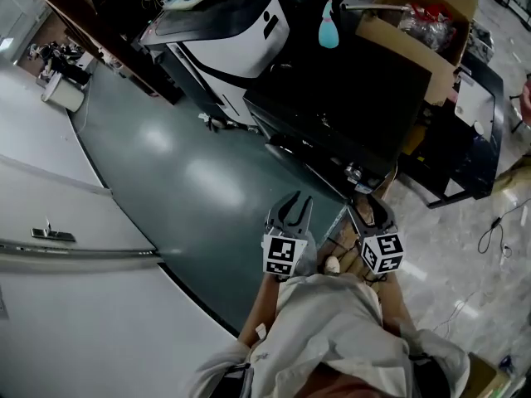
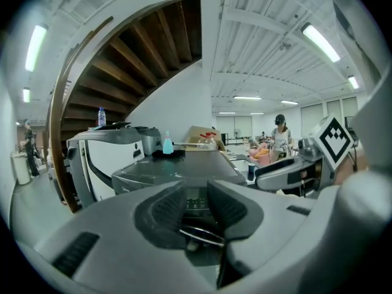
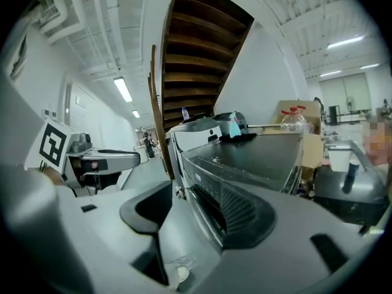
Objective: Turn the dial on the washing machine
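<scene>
A dark grey washing machine stands ahead of both grippers; its front control panel shows in the gap between the left jaws. No dial can be made out on it in any view. My left gripper hangs in the air short of the machine, jaws a little apart, nothing between them. Just to its right my right gripper is also open and empty, level with the machine's front corner. Neither gripper touches the machine.
A white and black machine stands to the left of the dark one. A teal bottle and an open cardboard box sit on top at the back. A wooden staircase rises behind. Cables lie on the floor at the right.
</scene>
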`<act>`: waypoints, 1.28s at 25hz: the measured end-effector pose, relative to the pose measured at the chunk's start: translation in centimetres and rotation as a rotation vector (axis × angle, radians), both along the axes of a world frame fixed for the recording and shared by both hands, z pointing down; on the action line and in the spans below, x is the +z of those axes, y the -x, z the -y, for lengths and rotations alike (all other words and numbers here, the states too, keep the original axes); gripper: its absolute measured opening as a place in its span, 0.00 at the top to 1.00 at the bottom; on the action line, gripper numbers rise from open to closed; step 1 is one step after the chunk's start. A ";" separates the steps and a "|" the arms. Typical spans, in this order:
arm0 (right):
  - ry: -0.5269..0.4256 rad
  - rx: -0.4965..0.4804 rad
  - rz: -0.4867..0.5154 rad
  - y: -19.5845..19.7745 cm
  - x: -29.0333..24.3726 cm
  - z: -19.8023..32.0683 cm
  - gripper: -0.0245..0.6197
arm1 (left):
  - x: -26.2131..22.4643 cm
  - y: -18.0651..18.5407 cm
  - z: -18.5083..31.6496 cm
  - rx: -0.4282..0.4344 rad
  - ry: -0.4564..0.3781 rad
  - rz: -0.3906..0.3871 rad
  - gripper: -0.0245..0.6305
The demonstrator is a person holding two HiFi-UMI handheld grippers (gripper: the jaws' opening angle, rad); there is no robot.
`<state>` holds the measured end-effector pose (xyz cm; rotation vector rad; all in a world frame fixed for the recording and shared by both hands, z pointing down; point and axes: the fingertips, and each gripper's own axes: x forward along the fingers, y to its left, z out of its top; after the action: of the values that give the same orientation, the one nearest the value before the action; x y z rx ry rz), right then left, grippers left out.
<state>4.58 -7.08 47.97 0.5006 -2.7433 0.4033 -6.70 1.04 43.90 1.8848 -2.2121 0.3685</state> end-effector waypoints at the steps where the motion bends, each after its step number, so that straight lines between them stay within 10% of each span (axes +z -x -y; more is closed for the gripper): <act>1: 0.006 0.018 -0.012 0.4 0.4 0.3 0.58 | 0.2 0.5 0.5 0.020 -0.002 -0.009 0.80; 17: 0.099 0.462 -0.190 5.3 4.5 3.9 0.55 | 4.4 8.5 5.7 0.376 0.133 -0.097 0.80; 32: 0.052 0.718 -0.342 5.8 8.2 4.5 0.50 | 8.5 7.9 7.9 0.666 0.214 -0.107 0.80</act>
<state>-1.24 -11.59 56.14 1.3979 -2.1466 0.4911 -14.64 -6.89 52.40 2.3949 -1.3591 0.5607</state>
